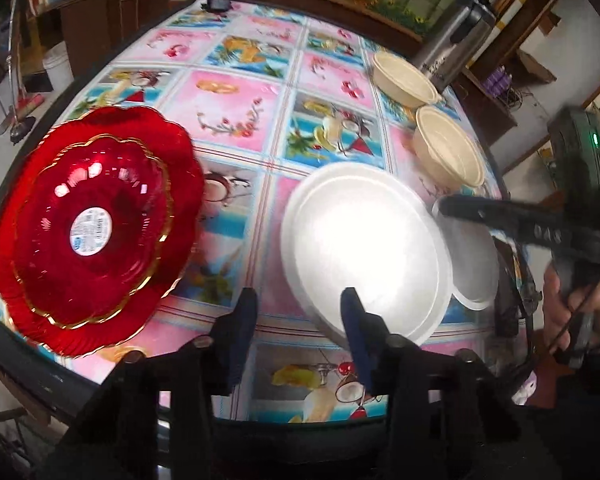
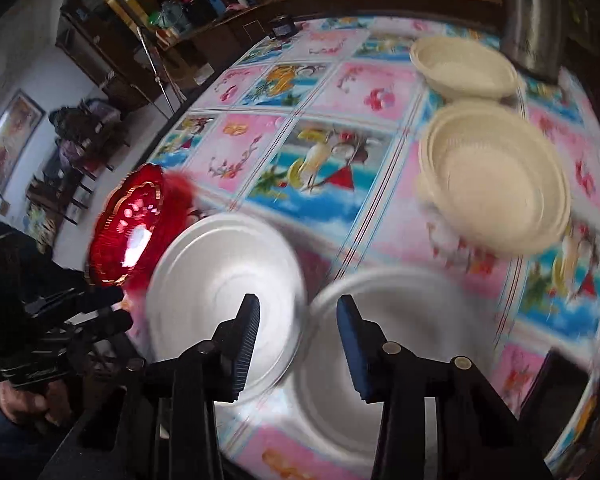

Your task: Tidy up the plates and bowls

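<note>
Counter [image 1: 236,80]: round top covered with a cloth of pink and blue fruit-and-flower squares.
Red plates [image 1: 96,228]: two scalloped, gold-rimmed red glass plates, the smaller nested in the larger, lay at the left edge of the counter; a round white label sat at the centre.
Large white plate [image 1: 364,248]: lay flat near the front edge, well apart from the red plates.
Small white plate [image 1: 474,264]: lay just to the right of the large white plate, its left edge tucked under or against that plate's rim; which one could not be told.
Cream bowls [image 1: 448,152]: two stood upright on the right side of the counter, one behind the other, close together.
Steel flask [image 1: 456,40]: stood upright behind the far cream bowl.
Left hand-held gripper [image 1: 300,320]: jaws stood apart with nothing between them; the right finger overlapped the near rim of the large white plate.
Right hand-held gripper [image 2: 298,328]: jaws stood apart, unloaded, above the gap between the two white plates; view blurred.
Person's hand [image 1: 576,308]: wrapped the handle of the right hand-held gripper.
</note>
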Tool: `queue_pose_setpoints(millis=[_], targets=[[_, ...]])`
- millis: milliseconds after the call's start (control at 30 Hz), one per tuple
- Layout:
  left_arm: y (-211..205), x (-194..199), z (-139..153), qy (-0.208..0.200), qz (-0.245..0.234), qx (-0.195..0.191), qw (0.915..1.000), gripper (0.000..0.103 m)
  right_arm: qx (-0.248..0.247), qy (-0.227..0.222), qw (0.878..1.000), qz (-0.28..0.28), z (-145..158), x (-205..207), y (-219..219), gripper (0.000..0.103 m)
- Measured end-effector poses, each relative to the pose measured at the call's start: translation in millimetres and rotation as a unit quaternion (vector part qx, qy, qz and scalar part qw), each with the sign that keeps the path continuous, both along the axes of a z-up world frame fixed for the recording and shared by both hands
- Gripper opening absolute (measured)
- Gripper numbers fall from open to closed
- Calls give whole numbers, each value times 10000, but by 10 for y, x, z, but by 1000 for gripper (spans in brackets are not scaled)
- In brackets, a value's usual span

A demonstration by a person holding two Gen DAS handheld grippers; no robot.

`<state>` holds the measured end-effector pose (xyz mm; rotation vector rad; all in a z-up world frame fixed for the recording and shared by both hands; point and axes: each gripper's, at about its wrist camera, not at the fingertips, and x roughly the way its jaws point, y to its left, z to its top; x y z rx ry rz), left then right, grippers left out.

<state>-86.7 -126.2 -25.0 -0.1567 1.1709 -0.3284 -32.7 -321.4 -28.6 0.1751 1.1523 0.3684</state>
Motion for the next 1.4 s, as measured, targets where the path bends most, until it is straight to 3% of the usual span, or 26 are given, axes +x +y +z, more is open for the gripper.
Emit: queue_pose_setpoints(millis=[200,300,400,467,833,1400], targets=[[-99,66,-238,354,-77,74,9993,33,-89,198,9997,148,-195,184,91,28],[-139,70,-311,401,-131,91,9991,23,-168,246,9990,332,-245,140,175,19],[-233,20,-283,222,-263,448,9984,21,-134,349,9985,408,-270,59,263,10],[-244,-12,-230,63,-282,647,9975,21,-131,316,9989,336,-235,2,276,10],[-118,-60,69,-457,-253,790,9955,21,261,344,9990,124,-69,-207,274,11],[720,-212,415,-843,719,680,9915,25,343,100,9950,933,330,25,1074,11]])
